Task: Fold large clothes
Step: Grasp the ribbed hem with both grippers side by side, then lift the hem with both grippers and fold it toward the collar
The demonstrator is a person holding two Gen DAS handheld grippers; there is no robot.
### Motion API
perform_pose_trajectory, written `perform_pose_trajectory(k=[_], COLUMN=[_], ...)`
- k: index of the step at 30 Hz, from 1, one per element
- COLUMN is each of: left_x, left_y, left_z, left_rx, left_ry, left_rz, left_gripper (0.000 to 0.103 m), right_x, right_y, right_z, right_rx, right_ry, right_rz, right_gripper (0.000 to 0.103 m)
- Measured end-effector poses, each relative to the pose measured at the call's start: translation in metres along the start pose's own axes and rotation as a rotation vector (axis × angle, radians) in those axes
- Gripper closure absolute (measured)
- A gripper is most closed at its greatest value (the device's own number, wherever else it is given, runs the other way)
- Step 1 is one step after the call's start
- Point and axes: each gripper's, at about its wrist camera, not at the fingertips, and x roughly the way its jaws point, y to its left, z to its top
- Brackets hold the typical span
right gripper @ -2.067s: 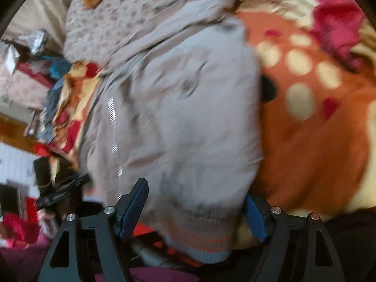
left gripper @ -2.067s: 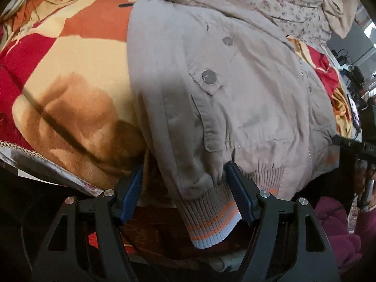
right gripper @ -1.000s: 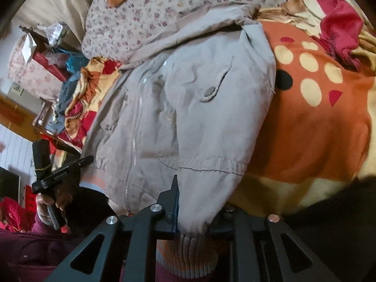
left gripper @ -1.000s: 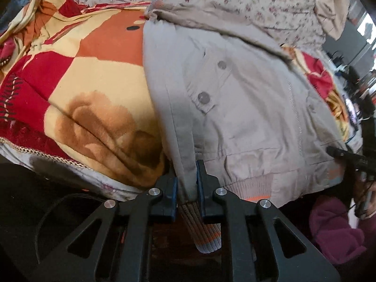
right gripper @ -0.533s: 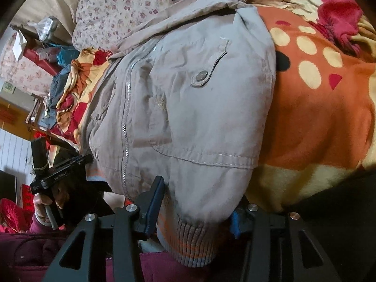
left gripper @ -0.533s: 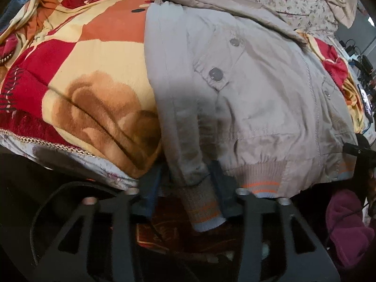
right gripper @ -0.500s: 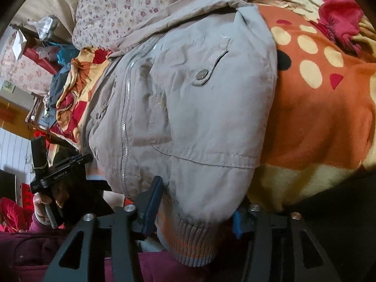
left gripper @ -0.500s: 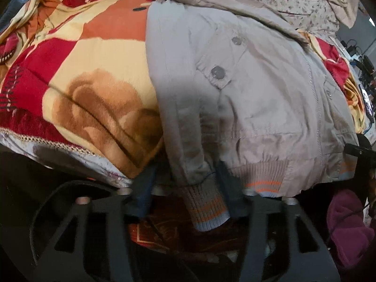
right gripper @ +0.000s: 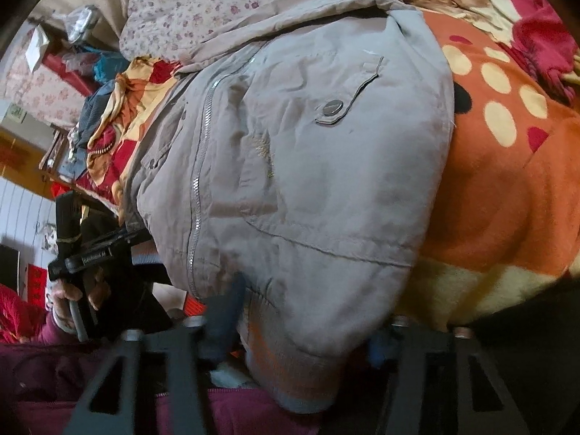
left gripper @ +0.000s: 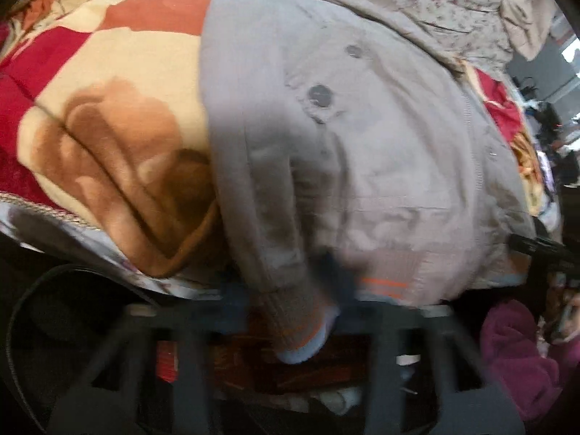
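Bed: my plush fleece blanket (left gripper: pixel 108 116) in red, cream and orange covers it, with a floral-print quilt (right gripper: pixel 217 3) at the far end.
Jacket: the large grey-beige zip-up jacket (right gripper: pixel 308 166) lies flat on that blanket, zipper closed, sleeves laid along both sides, its hem reaching the bed's near edge.
Left sleeve: its ribbed knit cuff with orange stripes (left gripper: pixel 297 322) hangs over the bed's edge, between the fingers of my left tongs (left gripper: pixel 286 301).
Left tongs: the view is blurred, but the fingers stand apart on either side of the cuff, not pinching it.
Right sleeve: its ribbed cuff (right gripper: pixel 290 373) droops off the edge the same way.
Right tongs: my right tongs (right gripper: pixel 301 330) are spread wide, one finger on each side of the sleeve, gripping nothing.
Snap buttons: one round metal snap on a chest-pocket flap (right gripper: pixel 333 107).
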Motion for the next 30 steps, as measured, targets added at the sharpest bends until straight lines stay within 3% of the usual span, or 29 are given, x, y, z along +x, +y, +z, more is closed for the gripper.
perform_pose_trajectory(k=[2, 5, 9, 15, 19, 25, 30], left_x=[-0.013, -0.045, -0.085, -0.114, -0.122, -0.115, -0.079], left_y=[-0.003, -0.004, -0.004, 0.000, -0.006, -0.010, -0.007], left_z=[0.000, 0.008, 0.028, 0.079, 0.136, 0.219, 0.291], left_rx=[0.017, 0.019, 0.012, -0.021, -0.023, -0.028, -0.053], left_ry=[-0.029, -0.077, -0.182, -0.303, -0.395, -0.452, -0.445], left_rz=[-0.029, -0.130, -0.174, -0.172, -0.147, -0.122, -0.056], left_gripper=[0.088, 0.089, 0.089, 0.089, 0.089, 0.089, 0.089], right_x=[-0.010, -0.035, -0.057, -0.080, -0.086, -0.078, -0.054], right_y=[0.004, 0.008, 0.014, 0.020, 0.015, -0.003, -0.036], right_z=[0.001, 0.009, 0.032, 0.082, 0.125, 0.202, 0.268], right_rx=[-0.014, -0.015, -0.029, -0.008, 0.055, 0.115, 0.179], right_ry=[-0.027, -0.097, -0.180, -0.356, -0.452, -0.496, -0.479], right_rz=[0.021, 0.121, 0.190, 0.191, 0.193, 0.122, 0.047], right_gripper=[0.077, 0.080, 0.081, 0.082, 0.082, 0.083, 0.083])
